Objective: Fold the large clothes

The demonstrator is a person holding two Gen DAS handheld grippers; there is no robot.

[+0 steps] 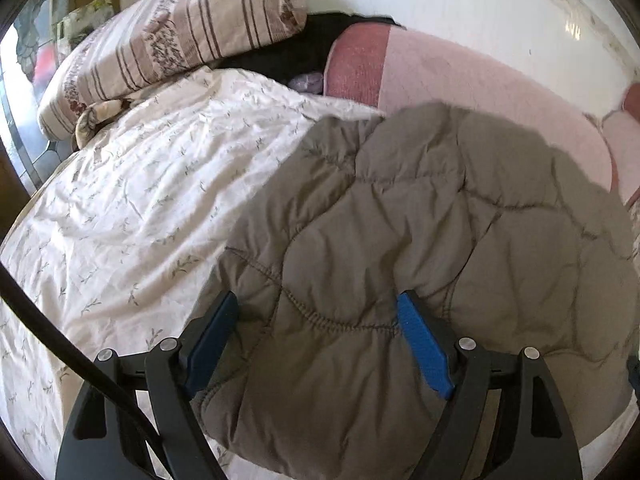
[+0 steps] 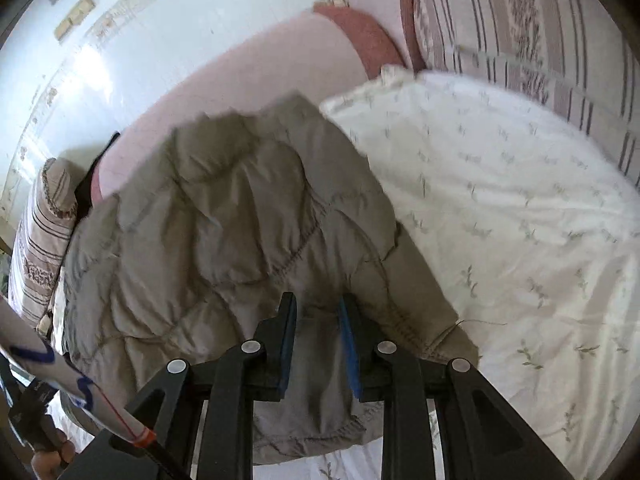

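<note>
Lying puffy and quilted on the white sprigged duvet (image 1: 132,184), the taupe jacket (image 1: 420,232) shows wavy stitched seams and a gathered hem. Striped pillows (image 1: 172,36) and a pink blanket (image 1: 460,84) sit beyond. The left gripper (image 1: 318,308) tilts downward, blue pads spread wide, straddling the padding; the right gripper (image 2: 318,312), angled down likewise, stands narrowly parted with fabric between its pads
</note>
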